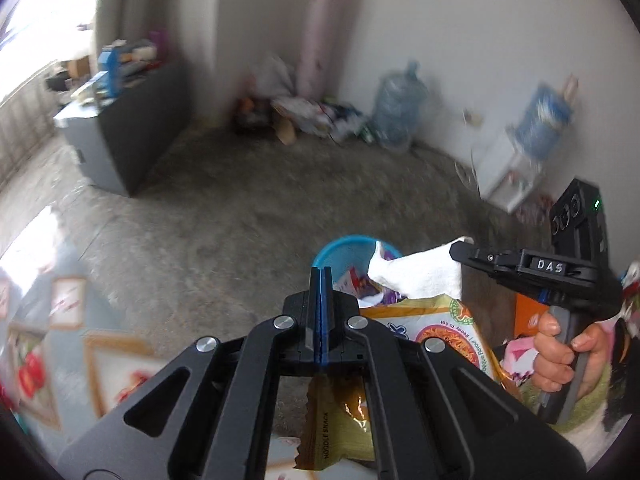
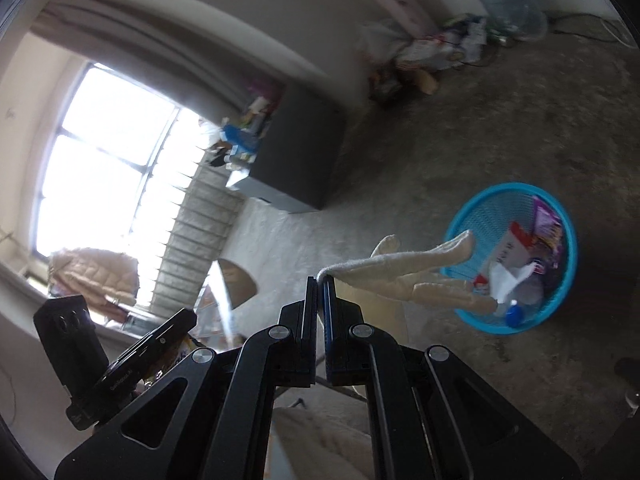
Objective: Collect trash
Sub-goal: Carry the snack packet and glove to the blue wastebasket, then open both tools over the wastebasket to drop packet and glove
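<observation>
A round blue basket (image 1: pixel 340 245) (image 2: pixel 460 220) stands on the concrete floor with wrappers and paper inside it. My right gripper (image 2: pixel 320 279) (image 1: pixel 456 249) is shut on the cuff of a white glove (image 2: pixel 420 268) (image 1: pixel 416 272), whose fingers dangle over the basket's near rim. A hand (image 1: pixel 560 356) grips that gripper's handle. My left gripper (image 1: pixel 321 274) is shut too. A yellow noodle snack packet (image 1: pixel 440 336) hangs from under its jaws, just short of the basket. In the right wrist view the left gripper (image 2: pixel 188 314) shows at lower left, its tips partly hidden.
A dark grey cabinet (image 1: pixel 120 140) (image 2: pixel 304 152) loaded with clutter stands by the window (image 2: pixel 100 160). Bags and boxes (image 1: pixel 304 112) and big water bottles (image 1: pixel 400 108) line the far wall. A patterned cloth (image 1: pixel 60 340) lies at the lower left.
</observation>
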Motion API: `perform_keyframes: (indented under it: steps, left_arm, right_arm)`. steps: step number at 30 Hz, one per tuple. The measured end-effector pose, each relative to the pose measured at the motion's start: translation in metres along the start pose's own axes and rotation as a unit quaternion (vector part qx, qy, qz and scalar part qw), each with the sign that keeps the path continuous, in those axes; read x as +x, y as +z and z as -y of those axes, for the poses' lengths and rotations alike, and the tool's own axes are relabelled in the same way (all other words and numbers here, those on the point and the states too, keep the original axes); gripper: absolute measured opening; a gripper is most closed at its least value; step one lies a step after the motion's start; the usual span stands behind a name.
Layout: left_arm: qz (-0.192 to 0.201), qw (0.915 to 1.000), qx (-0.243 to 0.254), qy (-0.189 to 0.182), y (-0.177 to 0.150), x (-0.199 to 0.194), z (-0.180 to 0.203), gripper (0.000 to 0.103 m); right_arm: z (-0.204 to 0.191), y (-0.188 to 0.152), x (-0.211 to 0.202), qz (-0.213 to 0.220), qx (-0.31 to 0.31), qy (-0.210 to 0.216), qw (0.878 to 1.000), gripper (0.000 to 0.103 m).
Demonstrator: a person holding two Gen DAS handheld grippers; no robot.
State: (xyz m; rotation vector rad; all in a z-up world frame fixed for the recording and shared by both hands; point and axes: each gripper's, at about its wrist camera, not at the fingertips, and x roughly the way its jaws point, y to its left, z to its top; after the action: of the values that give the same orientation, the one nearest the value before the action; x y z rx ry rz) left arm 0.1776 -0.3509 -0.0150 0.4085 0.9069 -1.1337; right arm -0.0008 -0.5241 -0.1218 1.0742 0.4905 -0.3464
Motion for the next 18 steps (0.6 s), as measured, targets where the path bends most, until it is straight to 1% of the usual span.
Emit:
perform_keyframes:
  steps: [4, 7, 10, 12, 13, 14, 15, 16, 17, 18]
  left_arm:
    - [-0.058, 0.9976, 0.037, 0.002, 0.008, 0.079, 0.023, 0.000]
    - [-0.093, 0.9946, 0.047, 0.002, 0.012, 0.134, 0.031, 0.000]
    - [-0.110, 0.9928, 0.047, 0.005, 0.017, 0.179, 0.038, 0.000]
    - [-0.111, 0.9931, 0.038, 0.005, 0.020, 0.204, 0.039, 0.001]
    - [-0.114, 0.9928, 0.035, 0.001, 0.019, 0.214, 0.039, 0.006]
    - [-0.119, 0.9924, 0.034, -0.001, 0.020, 0.222, 0.041, 0.013]
    - [-0.123, 0.9920, 0.030, 0.001, 0.020, 0.229, 0.041, 0.018]
    - [-0.126, 0.9918, 0.025, 0.002, 0.022, 0.233, 0.041, 0.027]
    - [-0.125, 0.9920, 0.017, -0.002, 0.024, 0.234, 0.041, 0.031]
    - [-0.121, 0.9926, 0.011, -0.006, 0.025, 0.231, 0.042, 0.031]
  right_arm:
    - [0.039, 0.012, 0.021, -0.011, 0.024, -0.047, 0.999, 0.003]
    - [0.063, 0.027, 0.044, -0.020, 0.028, -0.089, 0.995, 0.003]
    - [0.087, 0.044, 0.067, -0.032, 0.026, -0.126, 0.991, 0.004]
    - [0.101, 0.055, 0.082, -0.032, 0.026, -0.157, 0.987, 0.005]
    - [0.111, 0.060, 0.092, -0.039, 0.030, -0.170, 0.984, 0.005]
    - [0.120, 0.065, 0.100, -0.048, 0.037, -0.184, 0.981, 0.010]
    - [0.128, 0.067, 0.105, -0.054, 0.042, -0.199, 0.978, 0.014]
    - [0.136, 0.069, 0.111, -0.061, 0.044, -0.217, 0.973, 0.019]
    - [0.141, 0.070, 0.115, -0.063, 0.043, -0.233, 0.969, 0.022]
    - [0.145, 0.071, 0.116, -0.062, 0.038, -0.247, 0.966, 0.024]
